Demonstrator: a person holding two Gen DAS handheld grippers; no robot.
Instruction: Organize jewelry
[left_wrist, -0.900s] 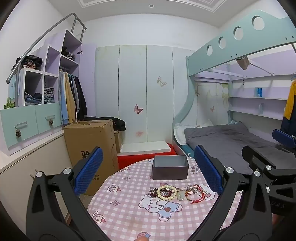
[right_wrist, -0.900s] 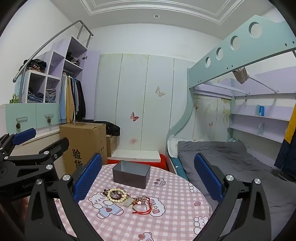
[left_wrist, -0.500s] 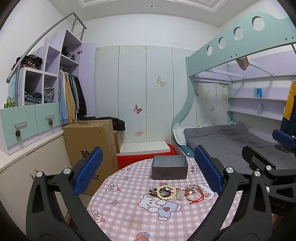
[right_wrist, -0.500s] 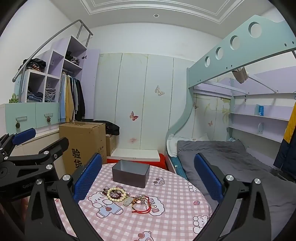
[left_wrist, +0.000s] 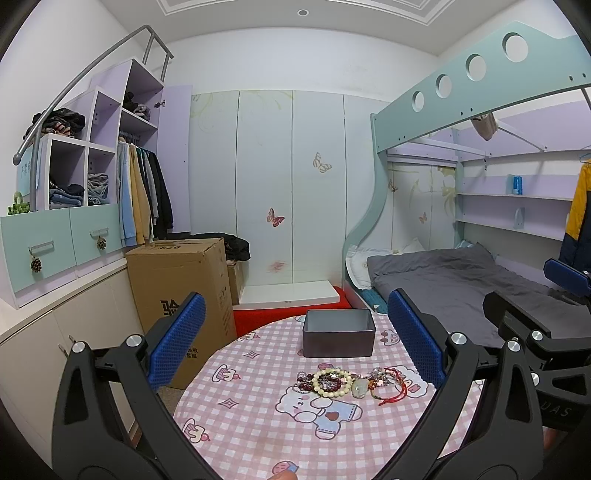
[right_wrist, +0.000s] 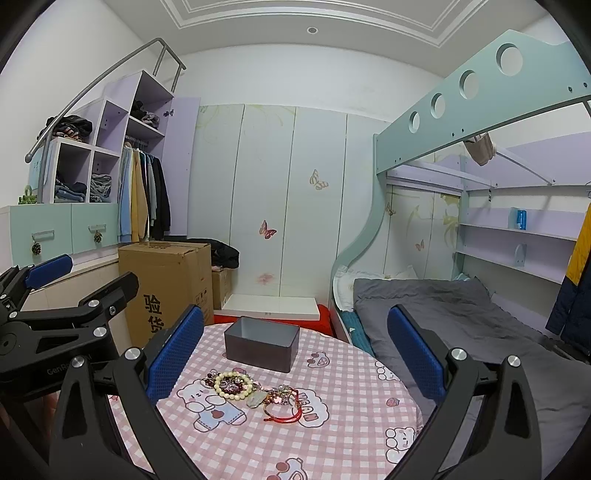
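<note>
The left gripper (left_wrist: 295, 341) hovers above the round table (left_wrist: 258, 417), jaws wide apart and empty. A grey box (left_wrist: 338, 338) stands behind the jewelry pile (left_wrist: 351, 382) (bracelets, beads).

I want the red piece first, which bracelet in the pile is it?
The thin red cord bracelet, at the pile's right end, beside the pale bead bracelet.
</note>
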